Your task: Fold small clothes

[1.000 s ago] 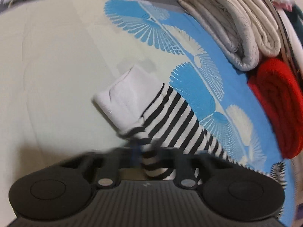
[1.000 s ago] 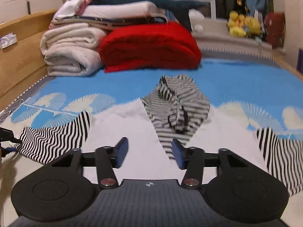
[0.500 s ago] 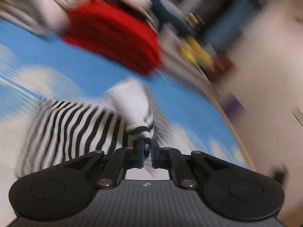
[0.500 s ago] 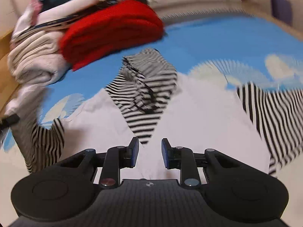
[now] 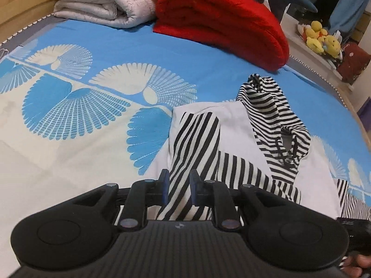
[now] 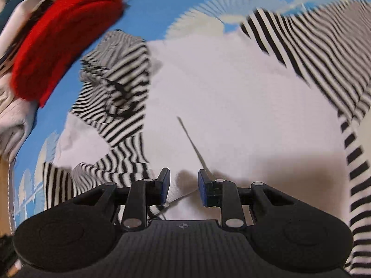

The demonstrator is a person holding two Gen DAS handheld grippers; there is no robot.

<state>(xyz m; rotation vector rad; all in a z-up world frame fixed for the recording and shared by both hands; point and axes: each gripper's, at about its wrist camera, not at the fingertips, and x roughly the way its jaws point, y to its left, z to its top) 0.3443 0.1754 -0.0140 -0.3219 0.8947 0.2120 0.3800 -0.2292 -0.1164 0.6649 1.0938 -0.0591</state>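
Left wrist view: left gripper (image 5: 178,188) jaws have just been opening, apart, the striped sleeve (image 5: 194,148) between them, folded over the white garment (image 5: 234,127) on the bed (image 5: 139,53). Right gripper (image 6: 183,187) has just been closing, stands apart over white cloth, gripping nothing
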